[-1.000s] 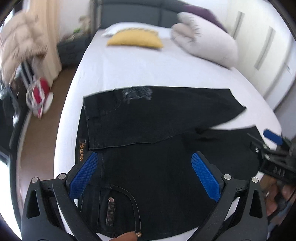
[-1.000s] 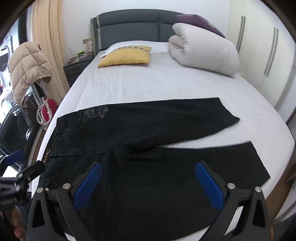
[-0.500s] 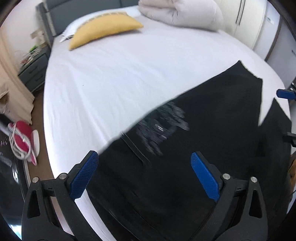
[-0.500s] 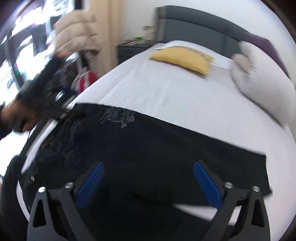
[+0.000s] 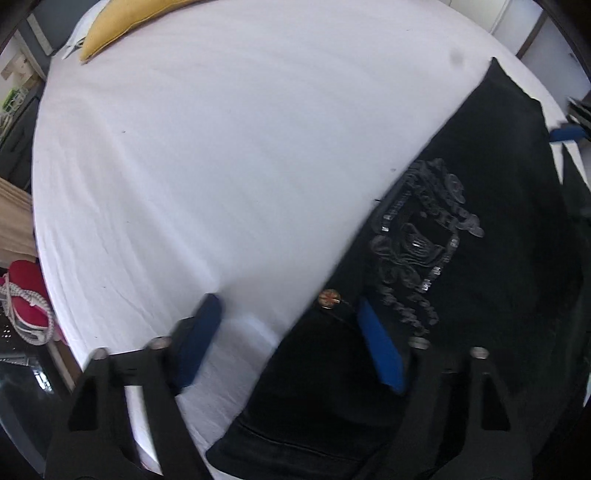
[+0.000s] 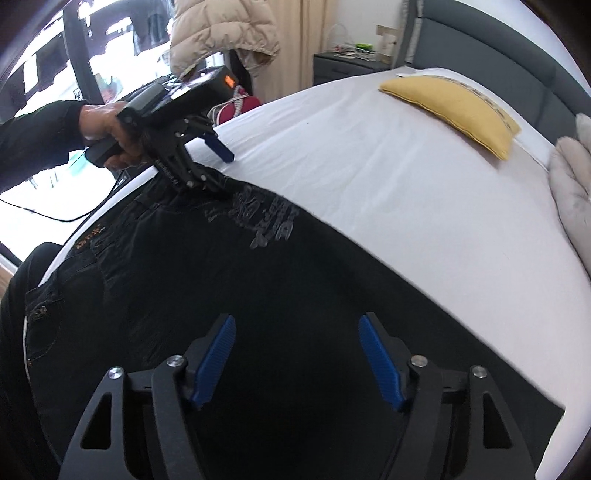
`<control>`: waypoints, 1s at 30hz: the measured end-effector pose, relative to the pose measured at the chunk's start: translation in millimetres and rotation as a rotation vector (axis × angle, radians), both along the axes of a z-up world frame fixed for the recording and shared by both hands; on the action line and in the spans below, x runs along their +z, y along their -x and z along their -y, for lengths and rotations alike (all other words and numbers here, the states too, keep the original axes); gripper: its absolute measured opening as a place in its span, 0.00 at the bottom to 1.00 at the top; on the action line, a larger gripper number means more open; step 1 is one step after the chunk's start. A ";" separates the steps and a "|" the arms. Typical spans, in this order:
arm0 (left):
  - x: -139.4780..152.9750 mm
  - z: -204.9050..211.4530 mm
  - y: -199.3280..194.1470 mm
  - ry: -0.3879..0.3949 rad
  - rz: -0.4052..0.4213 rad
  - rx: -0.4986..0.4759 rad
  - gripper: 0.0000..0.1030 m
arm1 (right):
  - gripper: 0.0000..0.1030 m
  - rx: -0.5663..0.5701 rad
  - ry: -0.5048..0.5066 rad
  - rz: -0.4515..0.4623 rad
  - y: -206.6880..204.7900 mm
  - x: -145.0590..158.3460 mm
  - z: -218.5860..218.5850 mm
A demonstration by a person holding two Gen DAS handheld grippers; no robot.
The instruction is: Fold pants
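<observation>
The black jeans (image 6: 280, 280) lie spread on the white bed (image 6: 424, 177), filling the lower half of the right wrist frame and the right side of the left wrist frame. A second ago both cameras looked across the whole garment from the near edge of the bed; now both pairs of tongs have swung in close over the far leg and the waist. The left tongs (image 5: 288, 339) are spread and straddle the far waist corner, one finger over bare sheet at lower centre, the other over denim just beside the brass rivet (image 5: 329, 297). The right tongs (image 6: 297, 360) are also spread, low over the dark leg fabric and pinching nothing. I judge this to be the reach for the first fold — far leg over near leg — with the grip not yet made.

The right wrist view shows what the left cannot: the person's left hand (image 6: 110, 129) on its handle at upper left, those tongs bearing on the waistband edge, plus the yellow pillow (image 6: 454, 110) and the beige puffer jacket (image 6: 221, 33) along the top. The left view alone shows the embroidered crest (image 5: 421, 240) up close and a red shoe (image 5: 26, 295) at the left edge — and only a blurred blue tip of the other tongs at far right.
</observation>
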State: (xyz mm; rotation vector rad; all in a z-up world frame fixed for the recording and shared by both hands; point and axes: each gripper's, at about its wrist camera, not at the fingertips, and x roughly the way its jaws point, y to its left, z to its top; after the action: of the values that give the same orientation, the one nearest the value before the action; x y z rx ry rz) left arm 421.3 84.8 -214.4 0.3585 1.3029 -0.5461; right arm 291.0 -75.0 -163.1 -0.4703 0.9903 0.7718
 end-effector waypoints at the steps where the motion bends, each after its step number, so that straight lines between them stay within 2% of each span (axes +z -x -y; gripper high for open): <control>1: 0.1 0.9 0.0 0.005 -0.006 -0.004 0.40 | 0.63 0.016 0.010 0.003 -5.8 -1.5 -4.6; 4: 1.4 11.5 6.2 -0.003 -0.004 -0.028 0.12 | 0.56 0.045 0.038 -0.004 -29.6 -6.6 -18.6; 7: 8.6 14.3 14.6 -0.023 0.054 -0.036 0.09 | 0.52 0.072 0.076 -0.021 -51.5 -11.9 -29.9; 10: 23.9 6.0 27.0 0.016 0.125 -0.023 0.09 | 0.50 0.114 0.109 -0.039 -64.4 -16.4 -37.6; 13: 43.5 -6.6 65.2 0.049 0.180 -0.037 0.08 | 0.50 0.148 0.138 -0.050 -74.4 -20.6 -43.1; 18: 52.1 -13.7 89.7 0.050 0.237 -0.068 0.08 | 0.50 0.159 0.183 -0.123 -90.2 -34.8 -40.1; 20: 55.3 -13.6 84.7 0.053 0.237 -0.069 0.08 | 0.33 0.162 0.187 -0.157 -90.4 -39.0 -38.5; 21: 55.2 -14.3 83.5 0.053 0.238 -0.066 0.08 | 0.15 0.163 0.186 -0.161 -88.6 -37.9 -38.2; 22: 60.4 -12.2 78.5 0.054 0.237 -0.060 0.08 | 0.11 0.164 0.183 -0.152 -84.8 -34.3 -37.5; 27: 68.0 -16.5 89.1 0.074 0.254 -0.033 0.08 | 0.06 0.118 0.135 -0.095 -64.5 -4.8 -27.4; 30: 81.8 -17.8 102.7 0.086 0.263 -0.024 0.08 | 0.04 0.127 0.118 -0.040 -34.4 13.4 -33.0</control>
State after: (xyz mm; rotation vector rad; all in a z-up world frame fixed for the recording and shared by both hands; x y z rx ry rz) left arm 318.6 102.6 -132.7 0.3623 1.0194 -0.5539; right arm 325.3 -42.1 -149.7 -0.6270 1.0541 0.8418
